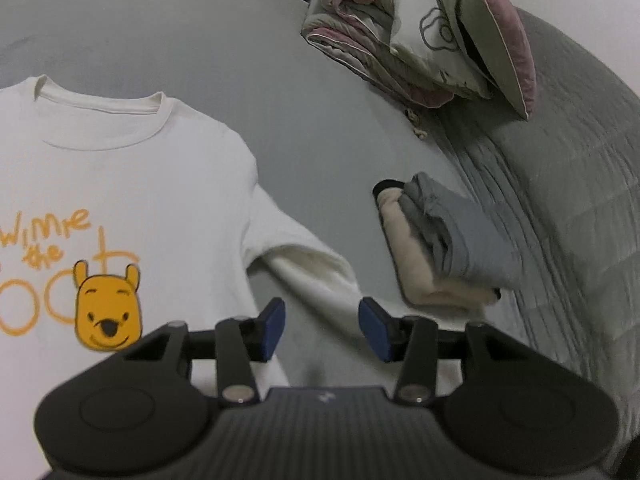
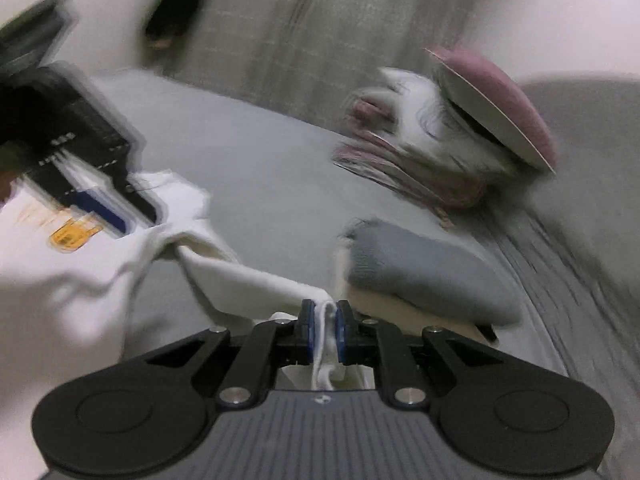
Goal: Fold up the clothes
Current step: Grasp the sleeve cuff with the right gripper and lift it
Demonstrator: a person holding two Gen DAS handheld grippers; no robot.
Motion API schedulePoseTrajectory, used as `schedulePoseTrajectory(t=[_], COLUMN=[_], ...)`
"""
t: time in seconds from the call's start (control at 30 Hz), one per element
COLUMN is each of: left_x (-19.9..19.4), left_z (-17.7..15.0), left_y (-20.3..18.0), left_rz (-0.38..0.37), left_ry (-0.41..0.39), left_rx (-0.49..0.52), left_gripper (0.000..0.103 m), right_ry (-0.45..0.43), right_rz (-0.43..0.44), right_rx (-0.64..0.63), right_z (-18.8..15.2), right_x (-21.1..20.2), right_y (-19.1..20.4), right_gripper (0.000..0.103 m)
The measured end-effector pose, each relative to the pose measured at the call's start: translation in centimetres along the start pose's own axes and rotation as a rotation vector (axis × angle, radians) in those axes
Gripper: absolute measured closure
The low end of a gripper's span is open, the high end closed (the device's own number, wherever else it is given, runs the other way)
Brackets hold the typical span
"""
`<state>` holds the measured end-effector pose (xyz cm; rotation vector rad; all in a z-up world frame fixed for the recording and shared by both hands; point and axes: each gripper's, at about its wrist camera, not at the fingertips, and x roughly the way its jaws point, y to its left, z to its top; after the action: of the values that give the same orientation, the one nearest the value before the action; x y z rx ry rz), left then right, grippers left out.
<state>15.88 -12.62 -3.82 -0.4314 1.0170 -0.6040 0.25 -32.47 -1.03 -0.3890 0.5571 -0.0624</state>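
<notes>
Left wrist view. White cotton sweatshirt with an orange bear print and orange lettering [image 1: 120, 184]: lies face up, spread flat on the grey bed sheet [image 1: 304, 120], collar away from the camera. One long sleeve [image 1: 304, 268] trails out sideways toward a folded stack of grey and cream garments [image 1: 444, 244] that rests near the quilted grey cover [image 1: 568, 200]. A bundled grey-and-pink printed duvet [image 1: 420, 36] sits further back. Left tongs [image 1: 322, 326]: released, blue pads well apart, hovering above the sleeve and holding nothing.

Right wrist view, blurred by motion. Right tongs [image 2: 325, 330]: clenched on the white sleeve's end [image 2: 326, 320], a fold of fabric pinched between the pads; the sleeve runs taut back to the sweatshirt body [image 2: 72, 280]. The left tongs [image 2: 108, 208] hang over the chest print.

Step in hand, as a judgement: the sleeve fold. The next move likely calls for carrying the pinched cuff across the chest, laying it flat without dragging the body out of square.
</notes>
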Motion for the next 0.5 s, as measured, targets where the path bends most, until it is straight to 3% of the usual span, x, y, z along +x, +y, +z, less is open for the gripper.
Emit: schedulePoseTrajectory(t=[0.1, 0.33, 0.5], left_x=[1.1, 3.8, 6.6], left_z=[0.2, 0.2, 0.2], left_y=[0.4, 0.5, -0.9], left_rz=[-0.009, -0.049, -0.030], left_ry=[0.020, 0.057, 0.099], left_rx=[-0.021, -0.060, -0.041], left_gripper=[0.060, 0.060, 0.057], right_ry=[0.039, 0.149, 0.228], right_rz=[0.090, 0.302, 0.363], right_rx=[-0.083, -0.142, -0.119], right_z=[-0.7, -2.5, -2.9], right_x=[0.1, 0.8, 1.6], right_y=[1.2, 3.0, 3.2], right_gripper=[0.090, 0.090, 0.087])
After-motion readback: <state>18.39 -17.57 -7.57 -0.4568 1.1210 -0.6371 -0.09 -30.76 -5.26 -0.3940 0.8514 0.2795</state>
